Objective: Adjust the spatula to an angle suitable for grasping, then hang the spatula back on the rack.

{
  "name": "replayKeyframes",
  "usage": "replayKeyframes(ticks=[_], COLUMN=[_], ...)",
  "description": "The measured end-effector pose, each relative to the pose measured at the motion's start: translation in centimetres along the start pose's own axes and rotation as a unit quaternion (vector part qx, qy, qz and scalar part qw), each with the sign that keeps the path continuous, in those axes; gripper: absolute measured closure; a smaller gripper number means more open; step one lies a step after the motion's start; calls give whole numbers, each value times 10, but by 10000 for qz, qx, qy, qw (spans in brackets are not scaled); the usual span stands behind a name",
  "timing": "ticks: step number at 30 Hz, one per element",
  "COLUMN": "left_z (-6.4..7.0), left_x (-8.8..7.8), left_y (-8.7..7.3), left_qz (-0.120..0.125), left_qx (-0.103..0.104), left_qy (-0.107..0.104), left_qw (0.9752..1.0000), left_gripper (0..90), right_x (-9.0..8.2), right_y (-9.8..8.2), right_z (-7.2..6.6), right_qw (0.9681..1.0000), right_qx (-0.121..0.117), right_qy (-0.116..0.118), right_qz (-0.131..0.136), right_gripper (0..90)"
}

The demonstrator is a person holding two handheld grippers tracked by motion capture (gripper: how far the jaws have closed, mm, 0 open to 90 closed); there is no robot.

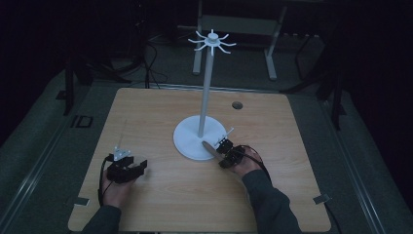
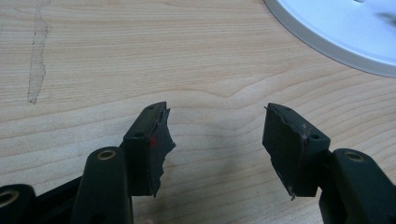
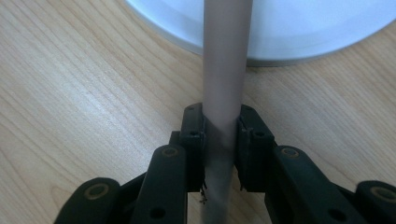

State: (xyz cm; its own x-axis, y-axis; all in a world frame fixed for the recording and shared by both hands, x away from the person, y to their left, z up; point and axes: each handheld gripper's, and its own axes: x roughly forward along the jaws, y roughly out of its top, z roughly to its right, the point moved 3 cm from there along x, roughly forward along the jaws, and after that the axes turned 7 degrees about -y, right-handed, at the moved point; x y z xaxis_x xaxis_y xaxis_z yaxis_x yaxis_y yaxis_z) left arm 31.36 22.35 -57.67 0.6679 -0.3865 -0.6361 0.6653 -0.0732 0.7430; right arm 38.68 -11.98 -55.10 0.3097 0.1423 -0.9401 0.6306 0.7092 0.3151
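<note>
Nearest us, the right claw [image 3: 219, 140] pinches a grey rod [image 3: 223, 70], its far end over the white stand [image 1: 200, 136] base mid-table. We judge the rod light, stiff and smooth; gripping nearer its middle would steady it. The left claw [image 2: 215, 140] gapes wide, empty, near the table's [image 1: 146, 112] front-left corner.

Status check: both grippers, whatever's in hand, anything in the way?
Right gripper clamped on a grey-brown rod, its far end over the white stand base. Left gripper open, empty, over bare table. Nothing blocking.
</note>
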Motion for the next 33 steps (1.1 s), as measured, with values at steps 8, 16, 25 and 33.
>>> replayKeyframes(ticks=[8, 16, 25, 33], left_z=[0, 0, 1, 1], left_x=[0, 0, 0, 0], left_y=[0, 0, 0, 0], left_qz=[-5, 1, 2, 15], left_qx=[6, -2, -2, -18], left_qy=[3, 6, 8, 7], left_qw=[10000, 10000, 10000, 10000], left_gripper=[414, 413, 413, 414], right_x=[-11, -32, -54, -73], right_y=[-4, -8, -11, -15], right_z=[1, 6, 9, 13], right_qw=[9995, 9959, 9891, 9810], right_qx=[105, 286, 444, 545], right_qy=[-121, -269, -441, -575], right_qz=[255, 815, 1336, 1770], right_gripper=[750, 751, 752, 752])
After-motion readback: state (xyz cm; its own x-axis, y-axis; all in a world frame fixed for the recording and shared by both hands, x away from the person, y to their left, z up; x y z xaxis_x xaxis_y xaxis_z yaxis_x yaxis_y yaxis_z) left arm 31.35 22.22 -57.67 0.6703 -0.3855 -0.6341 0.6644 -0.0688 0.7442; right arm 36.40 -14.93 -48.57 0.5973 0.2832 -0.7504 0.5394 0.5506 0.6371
